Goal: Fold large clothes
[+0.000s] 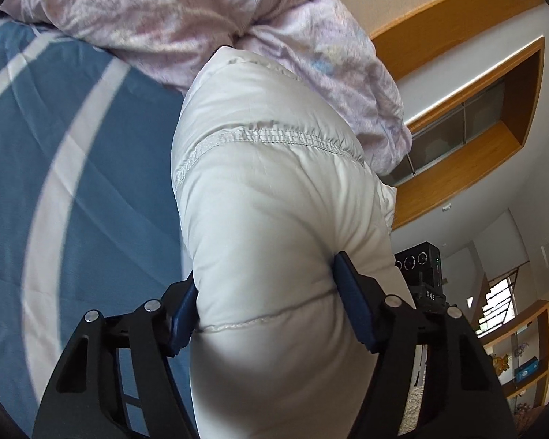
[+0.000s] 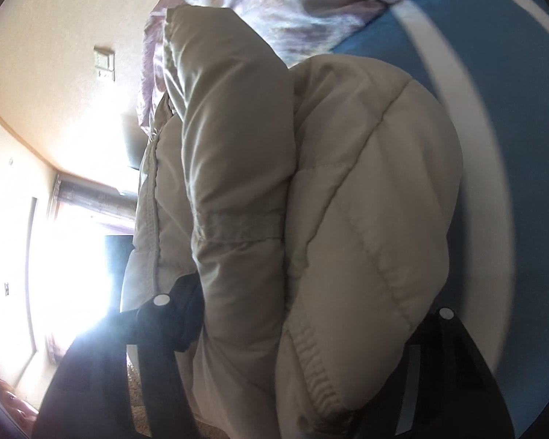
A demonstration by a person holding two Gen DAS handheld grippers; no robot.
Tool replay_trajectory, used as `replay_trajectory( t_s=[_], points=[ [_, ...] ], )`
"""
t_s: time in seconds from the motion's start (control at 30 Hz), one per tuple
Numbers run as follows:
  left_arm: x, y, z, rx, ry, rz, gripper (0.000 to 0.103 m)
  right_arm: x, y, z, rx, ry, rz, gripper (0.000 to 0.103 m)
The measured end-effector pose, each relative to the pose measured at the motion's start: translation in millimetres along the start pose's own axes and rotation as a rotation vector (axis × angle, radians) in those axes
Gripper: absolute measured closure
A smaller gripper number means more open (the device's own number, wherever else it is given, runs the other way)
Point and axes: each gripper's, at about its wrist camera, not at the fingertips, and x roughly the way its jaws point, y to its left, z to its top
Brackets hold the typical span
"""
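Blue fingers on puffer jacket leftward; elastic cuff rightward only.

We lose the puffer jacket past the left wrist view's bottom edge. In the right wrist view it hides the right gripper's pads; window glare washes out the left finger. The striped blue bedsheet is motion-blurred, and the shelf items are too small to identify.
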Motion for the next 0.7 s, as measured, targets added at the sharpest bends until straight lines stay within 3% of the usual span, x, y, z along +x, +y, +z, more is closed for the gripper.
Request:
replay_trajectory(
  t_s=[0.2,0.5,0.6,0.7],
  points=[
    [-33.7,25.7,16.0,-0.023,-0.083,0.04,0.034,40.5,30.6,21.2,-0.067,0.042,-0.018,0.043],
    [-59.8,64.7,31.8,-0.066,-0.141,0.085,0.034,92.8,63.2,43.1,-0.12,0.075,-0.064,0.043],
    [-61.6,78.5,33.1,-0.069,-0.155,0.108,0.034,100.7,70.0,38.8,-0.13,0.058,-0.095,0.042],
    [-59.4,86.7,35.3,-0.064,-0.152,0.131,0.033,108.5,69.1,34.2,-0.123,0.004,-0.151,0.034]
  ],
)
